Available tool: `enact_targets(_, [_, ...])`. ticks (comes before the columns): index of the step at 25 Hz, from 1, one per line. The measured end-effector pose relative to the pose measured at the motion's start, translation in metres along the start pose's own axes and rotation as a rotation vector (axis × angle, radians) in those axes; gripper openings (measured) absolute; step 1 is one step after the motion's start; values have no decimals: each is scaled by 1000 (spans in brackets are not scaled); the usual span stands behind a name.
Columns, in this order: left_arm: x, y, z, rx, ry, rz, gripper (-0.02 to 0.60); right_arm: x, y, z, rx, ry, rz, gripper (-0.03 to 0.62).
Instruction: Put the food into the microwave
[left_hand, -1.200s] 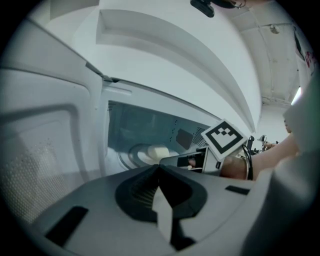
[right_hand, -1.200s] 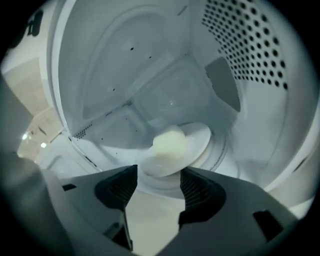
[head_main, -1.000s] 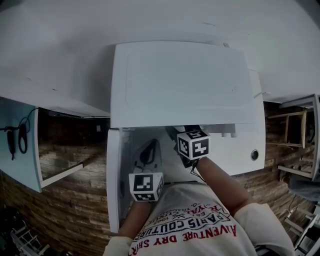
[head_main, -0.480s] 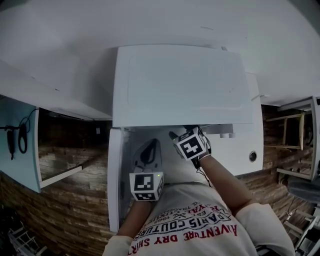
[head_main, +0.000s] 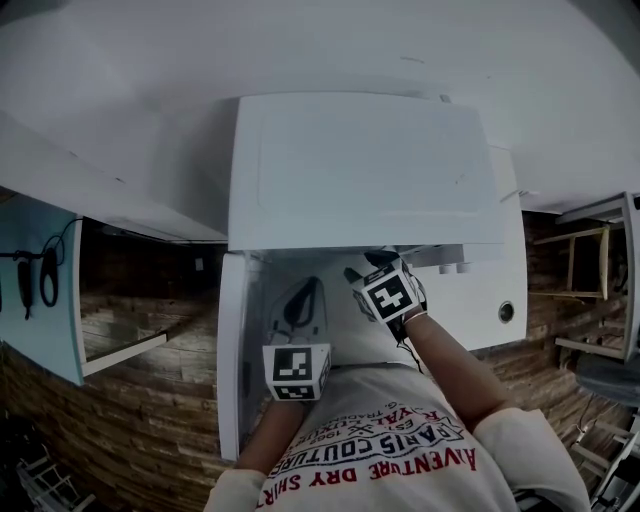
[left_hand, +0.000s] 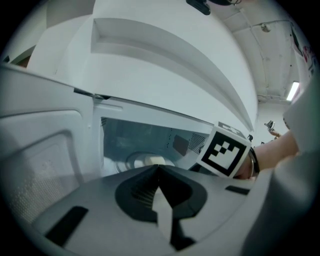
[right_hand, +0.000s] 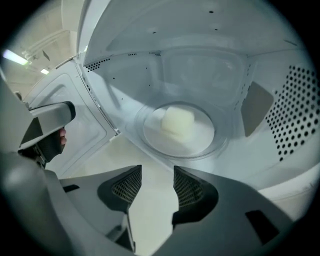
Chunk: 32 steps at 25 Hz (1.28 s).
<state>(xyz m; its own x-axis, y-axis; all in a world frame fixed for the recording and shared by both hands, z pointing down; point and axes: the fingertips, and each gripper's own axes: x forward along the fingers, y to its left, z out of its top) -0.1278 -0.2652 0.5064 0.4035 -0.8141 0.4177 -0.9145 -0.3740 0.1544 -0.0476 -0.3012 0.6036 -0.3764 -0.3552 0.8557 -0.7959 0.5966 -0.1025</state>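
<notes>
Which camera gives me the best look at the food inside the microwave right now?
The right gripper view: the pale food sits unobstructed on the glass turntable. The left gripper view catches only a sliver of it; in the head view the microwave itself hides it.

Pale food (right_hand: 177, 120) on m/w glass turntable (right_hand: 202, 140)

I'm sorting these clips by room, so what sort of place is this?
Probably a kitchen corner: a white microwave stands with its door open, and a pale lump of food sits on the glass plate inside it.
</notes>
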Motion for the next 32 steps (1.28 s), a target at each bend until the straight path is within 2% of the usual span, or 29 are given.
enact_targets(3, [-2,-5,8,9,-18,-13,6,-12,0,1,23,-25,-5,166])
enact_targets(5, [-3,-10,13,15,-29,-19,6,-23,-1,4,59,-73,-22,72])
enact_targets(7, [-5,-15,17,22,-38,-23,6,-38,-3,9,112,-156,-29,26])
enact_targets(11, [-11,-27,31,54,-72,-30,6,-70,-1,13,214,-293,-17,12])
enact_targets(15, [-17,-42,51,87,-113,-50,6,-111,2,23,171,-415,-59,12])
enact_targets(20, [-32,-51,86,127,-192,-51,6,-175,7,51,135,-631,-82,12])
enact_targets(25, [-47,-55,118,133,-277,-45,6,-226,0,68,95,-835,-189,12])
enact_targets(28, [-54,-56,130,152,-304,-36,6,-244,-4,69,100,-897,-217,12])
enact_targets(32, [-60,-56,139,172,-327,-18,6,-251,-1,70,74,-916,-215,12])
